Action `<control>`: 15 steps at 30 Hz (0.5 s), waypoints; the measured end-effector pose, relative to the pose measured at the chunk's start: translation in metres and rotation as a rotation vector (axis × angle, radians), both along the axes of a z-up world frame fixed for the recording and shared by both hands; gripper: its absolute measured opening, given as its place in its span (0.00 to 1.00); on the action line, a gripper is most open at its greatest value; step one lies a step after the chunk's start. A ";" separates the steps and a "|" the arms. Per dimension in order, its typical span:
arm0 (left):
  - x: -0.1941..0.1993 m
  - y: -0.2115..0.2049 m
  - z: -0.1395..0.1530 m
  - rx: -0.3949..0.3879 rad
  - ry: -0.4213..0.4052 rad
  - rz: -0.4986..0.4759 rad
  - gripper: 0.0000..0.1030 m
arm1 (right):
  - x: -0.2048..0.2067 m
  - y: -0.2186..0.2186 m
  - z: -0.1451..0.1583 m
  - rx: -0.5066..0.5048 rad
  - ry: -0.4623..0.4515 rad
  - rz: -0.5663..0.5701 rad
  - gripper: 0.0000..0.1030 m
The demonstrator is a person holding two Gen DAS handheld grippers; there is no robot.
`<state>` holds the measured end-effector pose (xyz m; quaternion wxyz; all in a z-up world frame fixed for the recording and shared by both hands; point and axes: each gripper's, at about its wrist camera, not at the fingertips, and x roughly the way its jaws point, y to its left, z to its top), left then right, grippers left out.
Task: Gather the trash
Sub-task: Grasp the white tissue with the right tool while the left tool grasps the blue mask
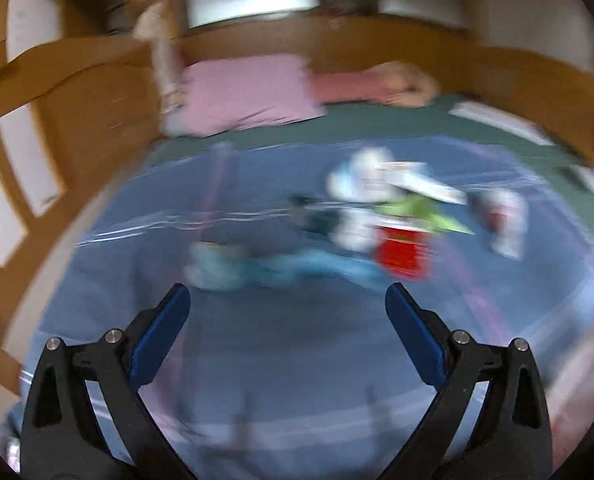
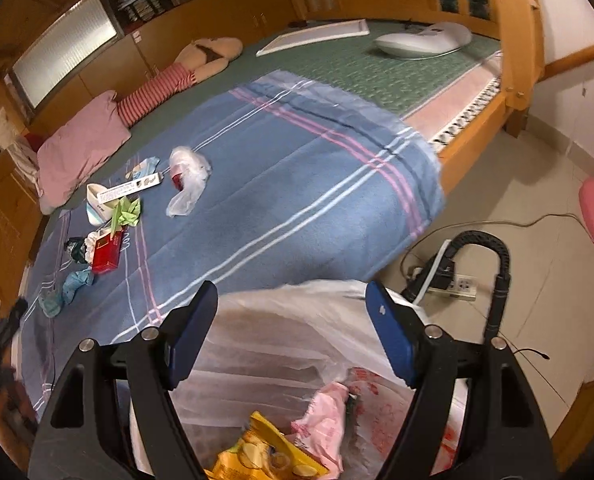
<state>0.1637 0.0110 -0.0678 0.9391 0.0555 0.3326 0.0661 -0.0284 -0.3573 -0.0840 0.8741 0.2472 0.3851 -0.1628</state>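
Seemed midway through the collecting: some litter already bagged, a cluster not yet picked up on the bed. Judged the next move to call for the left gripper (image 1: pixel 287 300) to reach forward to the nearest scrap, close on it and carry it over to the bag.

Nearest in the right wrist view: right gripper (image 2: pixel 291 298) spread wide, fingers (image 2: pixel 191 334) apart and grasping nothing, poised over the mouth of a white plastic trash bag (image 2: pixel 265 352); whether the pads brushed the bag film could not be told. Inside the bag, a yellow snack packet (image 2: pixel 257 452) and a pink wrapper (image 2: pixel 325 412).

In the blurred left wrist view: left gripper likewise released, fingers (image 1: pixel 159 344) wide, empty, hanging above the blue plaid blanket (image 1: pixel 257 360) short of the trash.

Farther, on the left part of the blanket: crumpled teal wrappers (image 2: pixel 73 284) nearest, then a red box (image 2: pixel 106 254), a green wrapper (image 2: pixel 127 212), a long white carton (image 2: pixel 131 190) and, just right of these, a clear plastic bag (image 2: pixel 187 178).

Farther still: a pink pillow (image 2: pixel 81 148) at the far left, a green mat (image 2: pixel 337 60) beyond. Off right on the floor, a power strip (image 2: pixel 453 284).
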 end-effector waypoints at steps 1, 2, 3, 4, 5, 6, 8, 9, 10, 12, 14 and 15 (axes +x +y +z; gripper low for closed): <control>0.020 0.015 -0.004 0.001 0.008 0.077 0.95 | 0.008 0.002 0.000 0.001 0.008 0.009 0.73; 0.035 0.029 -0.009 -0.024 0.017 0.124 0.95 | 0.020 0.005 0.001 -0.001 0.018 0.019 0.73; 0.053 0.047 -0.017 -0.083 0.043 0.162 0.95 | 0.035 0.008 0.002 -0.001 0.033 0.033 0.73; 0.064 0.057 -0.023 -0.123 0.066 0.182 0.95 | 0.046 0.011 0.003 0.001 0.047 0.047 0.73; 0.079 0.067 -0.032 -0.165 0.096 0.212 0.95 | 0.069 0.016 0.004 0.010 0.073 0.075 0.73; 0.093 0.074 -0.040 -0.188 0.133 0.234 0.94 | 0.085 0.020 0.004 0.015 0.083 0.098 0.73; 0.110 0.084 -0.053 -0.213 0.190 0.249 0.81 | 0.124 0.027 0.004 0.016 0.095 0.149 0.73; 0.118 0.089 -0.061 -0.223 0.220 0.256 0.75 | 0.149 0.031 0.002 0.012 0.104 0.177 0.73; 0.124 0.094 -0.067 -0.234 0.251 0.259 0.62 | 0.166 0.034 -0.001 0.008 0.109 0.189 0.74; 0.127 0.104 -0.078 -0.252 0.299 0.282 0.55 | 0.216 0.037 -0.013 -0.001 0.118 0.194 0.77; 0.126 0.116 -0.081 -0.288 0.298 0.300 0.38 | 0.262 0.045 -0.025 -0.096 0.129 0.193 0.77; 0.125 0.121 -0.081 -0.296 0.290 0.311 0.35 | 0.276 0.048 -0.030 -0.134 0.141 0.189 0.77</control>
